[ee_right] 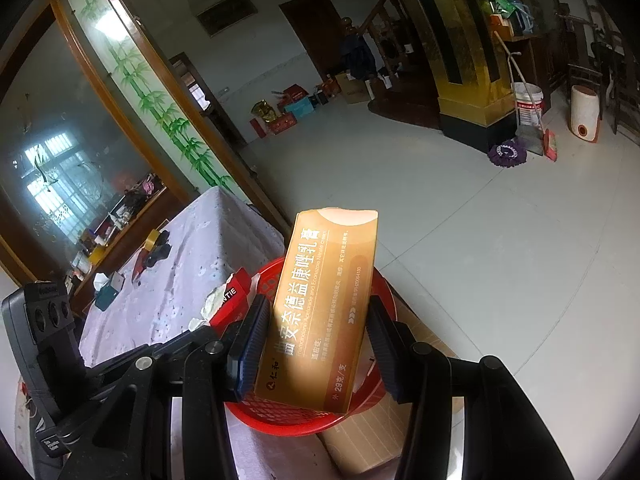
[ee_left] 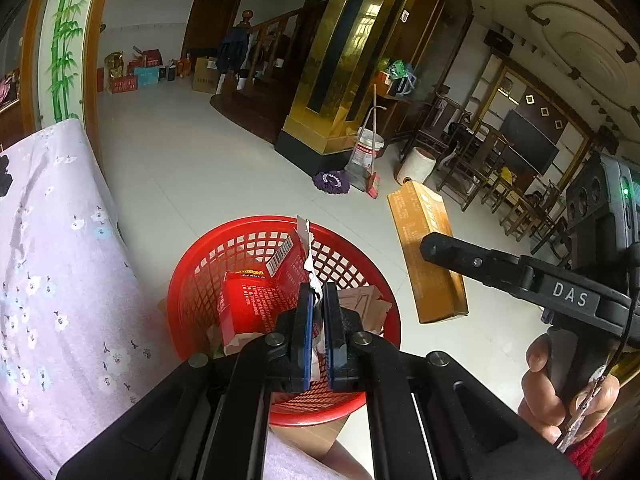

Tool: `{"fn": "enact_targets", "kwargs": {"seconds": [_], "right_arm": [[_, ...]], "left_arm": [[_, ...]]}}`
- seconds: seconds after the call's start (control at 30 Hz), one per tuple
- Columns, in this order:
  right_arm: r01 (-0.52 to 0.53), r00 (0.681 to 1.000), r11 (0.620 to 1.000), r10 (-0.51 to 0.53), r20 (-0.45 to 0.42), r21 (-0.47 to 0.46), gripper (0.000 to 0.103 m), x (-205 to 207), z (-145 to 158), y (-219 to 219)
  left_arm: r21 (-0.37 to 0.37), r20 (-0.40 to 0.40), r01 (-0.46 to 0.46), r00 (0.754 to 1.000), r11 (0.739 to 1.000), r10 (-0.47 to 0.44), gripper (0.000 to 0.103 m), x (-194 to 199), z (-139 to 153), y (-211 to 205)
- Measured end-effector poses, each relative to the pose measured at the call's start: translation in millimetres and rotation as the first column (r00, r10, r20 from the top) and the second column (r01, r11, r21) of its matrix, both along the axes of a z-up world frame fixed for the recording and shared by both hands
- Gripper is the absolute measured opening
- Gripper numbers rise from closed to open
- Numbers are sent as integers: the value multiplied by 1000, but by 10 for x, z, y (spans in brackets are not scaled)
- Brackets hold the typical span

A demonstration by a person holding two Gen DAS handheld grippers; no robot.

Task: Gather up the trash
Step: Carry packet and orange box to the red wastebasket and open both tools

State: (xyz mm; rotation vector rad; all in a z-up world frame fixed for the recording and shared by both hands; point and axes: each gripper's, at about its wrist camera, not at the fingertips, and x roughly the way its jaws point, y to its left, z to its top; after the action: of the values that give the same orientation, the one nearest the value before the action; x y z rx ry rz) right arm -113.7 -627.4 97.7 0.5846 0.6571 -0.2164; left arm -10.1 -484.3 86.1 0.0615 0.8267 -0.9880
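A red mesh basket (ee_left: 208, 280) sits at the edge of a table with a lilac floral cloth (ee_left: 52, 264). It holds a red carton (ee_left: 248, 300) and paper scraps. My left gripper (ee_left: 318, 292) is shut on a torn silver-white wrapper (ee_left: 309, 258) right above the basket. My right gripper (ee_right: 316, 320) is shut on a long orange-gold medicine box (ee_right: 320, 300), held tilted above the basket (ee_right: 276, 416). The same box shows in the left wrist view (ee_left: 428, 248), right of the basket.
A brown cardboard box (ee_right: 360, 436) lies under the basket. On the table are tape rolls (ee_right: 154, 240), a teal tissue box (ee_right: 106, 296) and a red box (ee_right: 236, 300). On the tiled floor beyond stand a gold pillar (ee_left: 340, 80), bucket (ee_left: 368, 152), broom, mop head and chairs.
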Motion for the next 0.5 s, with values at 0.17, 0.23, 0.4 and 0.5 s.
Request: {"fn": "enact_targets", "kwargs": {"seconds": [0.17,0.23,0.4,0.5], "right_arm": [[-12,1000,1000,12,-7,13,54,110,-36,-32],[-21,1000,1000,21,-11,22,54,176,-56,-42],[-34,999,999,35,-31,41,55,340,-153,-78],[-53,998,998,54,-30,45,55,431,-206,-81]], "left_arm": [[-3,-13,3,1000,1000,-3,4,48,-81,-81],[-6,-13,-1,1000,1000,1,4,30,-69,-97],[-6,-18,-5,1000,1000,4,4,37,-71,-93],[-7,-22,-4,1000,1000,4,9,25,-82,-100]]}}
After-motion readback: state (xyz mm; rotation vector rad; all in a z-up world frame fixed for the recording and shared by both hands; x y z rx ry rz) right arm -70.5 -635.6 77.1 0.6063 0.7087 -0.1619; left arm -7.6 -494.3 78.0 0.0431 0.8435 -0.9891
